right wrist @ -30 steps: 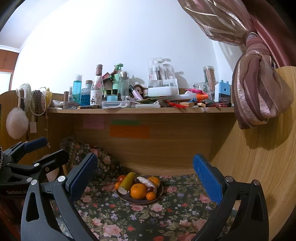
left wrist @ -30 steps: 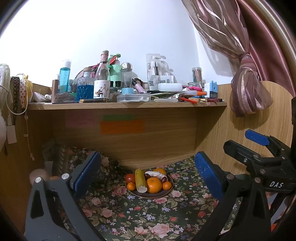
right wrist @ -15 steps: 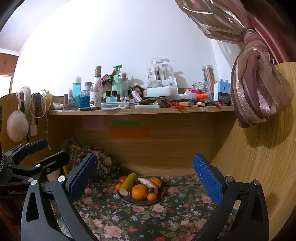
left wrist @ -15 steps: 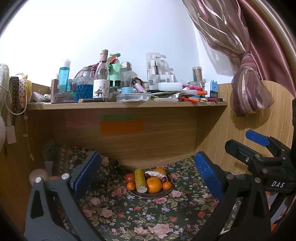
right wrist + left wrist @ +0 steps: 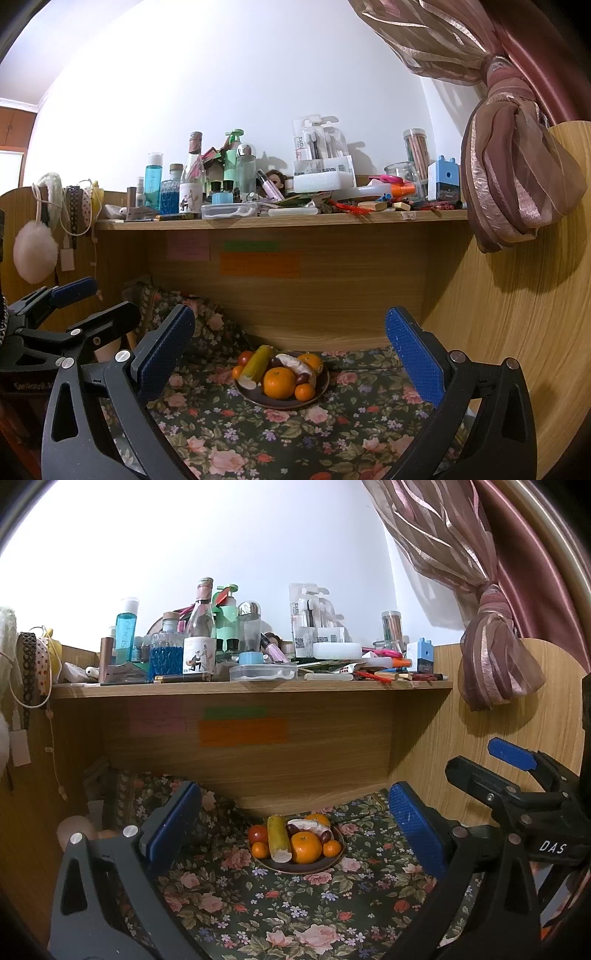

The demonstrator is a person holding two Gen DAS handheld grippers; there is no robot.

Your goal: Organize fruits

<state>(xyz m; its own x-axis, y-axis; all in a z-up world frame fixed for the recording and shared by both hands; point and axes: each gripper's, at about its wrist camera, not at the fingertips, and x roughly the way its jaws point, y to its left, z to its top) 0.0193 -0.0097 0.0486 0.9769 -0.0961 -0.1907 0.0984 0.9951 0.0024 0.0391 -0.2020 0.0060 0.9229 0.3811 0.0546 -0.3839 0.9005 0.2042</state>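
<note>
Both claws hang wide open and empty, well back from the fruit: the left claw (image 5: 291,827) frames the plate (image 5: 301,867) between its blue pads, and the right claw (image 5: 290,354) does the same from a slightly different angle. The plate is small, dark and round, sitting on the flowered cloth (image 5: 258,904) that covers the tabletop, close to the wooden back panel (image 5: 295,768) of the alcove. It is piled tight: a big orange (image 5: 306,847) up front, a yellow-green banana-like piece (image 5: 277,837) with a pale cut end lying lengthwise beside it, a red tomato (image 5: 258,833) to its left, small mandarins (image 5: 260,850) at the front corners, another orange (image 5: 317,818) at the back, a pale piece (image 5: 306,825) across the top and dark red grapes (image 5: 325,836) tucked in. In the right wrist view the same heap reads clearly, the big orange (image 5: 279,383) nearest the lens. There is open cloth all around the plate, more of it in front than behind. The alcove is boxed in: back panel behind, wood side wall (image 5: 517,350) on the right, and a crowded shelf (image 5: 251,686) of bottles and boxes overhead. From the left wrist view the right claw's frame (image 5: 517,794) juts in from the right edge, clear of the plate.
</note>
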